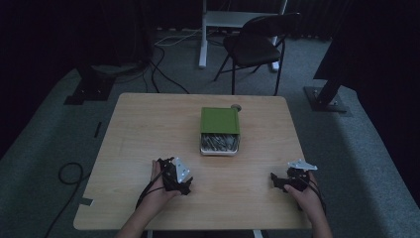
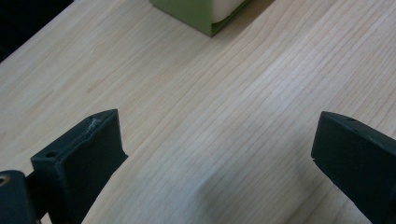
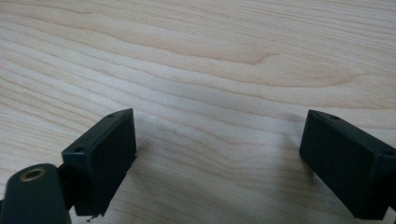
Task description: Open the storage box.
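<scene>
A green box (image 1: 220, 120) lies in the middle of the wooden table (image 1: 143, 124), its lid slid back so that a metal tray of silvery pieces (image 1: 219, 143) shows at the near end. My left gripper (image 1: 182, 184) rests low near the table's front left, open, with bare wood between its jaws; a corner of the green box (image 2: 196, 14) shows ahead of it. My right gripper (image 1: 275, 181) sits at the front right, jaws pointing left, open over bare wood (image 3: 219, 93) and holding nothing.
A small round grey object (image 1: 236, 106) lies just behind the box. Beyond the table stand a black folding chair (image 1: 255, 44) and a white desk leg (image 1: 202, 34). Cables (image 1: 69, 173) trail on the grey carpet at the left.
</scene>
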